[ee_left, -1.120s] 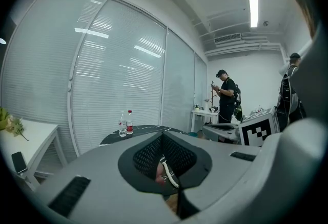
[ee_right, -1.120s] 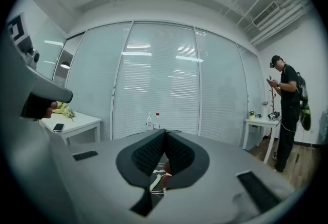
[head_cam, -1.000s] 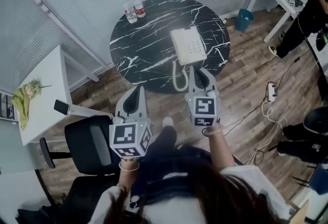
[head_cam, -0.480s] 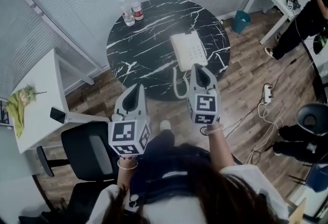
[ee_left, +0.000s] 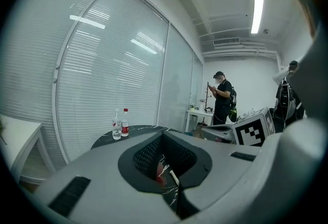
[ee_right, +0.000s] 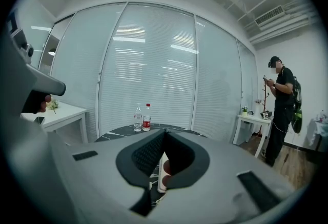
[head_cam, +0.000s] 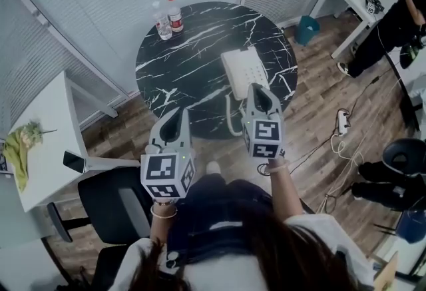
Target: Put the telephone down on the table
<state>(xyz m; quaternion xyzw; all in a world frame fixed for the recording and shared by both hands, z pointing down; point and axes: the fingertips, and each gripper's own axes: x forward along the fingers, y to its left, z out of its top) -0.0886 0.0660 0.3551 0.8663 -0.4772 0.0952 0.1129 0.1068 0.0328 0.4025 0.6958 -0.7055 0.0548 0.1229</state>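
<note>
**On the black table, the telephone lies flat; both grippers are clenched and empty**

In the middle of the head view stands a round black table (head_cam: 186, 63) with white veining, set against slatted glass walls. At the left edge is a white desk (head_cam: 50, 123). Below it, at lower left, is a black office chair (head_cam: 116, 203). At the upper right a person in dark clothes (head_cam: 393, 23) stands by another white table.

The two grippers reach up from the bottom of the frame. The left gripper (head_cam: 174, 116) points at the table's near edge, well apart from the telephone. Its own view shows its jaws pressed together at the tips with nothing between them. The right gripper (head_cam: 258, 91) has its tip over the telephone's near corner. Its jaws are also closed tip to tip and grasp nothing. Whether the tip touches the telephone cannot be told.

The white telephone (head_cam: 245, 73) rests on the right half of the table, near the rim. Its coiled cord (head_cam: 231, 113) loops over the table's near edge.

A teal bin (head_cam: 307, 30) stands on the wood floor beyond the table, at upper right. Two bottles (head_cam: 174, 14) stand upright side by side at the table's far left rim. A white power strip (head_cam: 341, 121) lies on the floor at right. A small dark device (head_cam: 74, 162) sits on the corner of the white desk.
</note>
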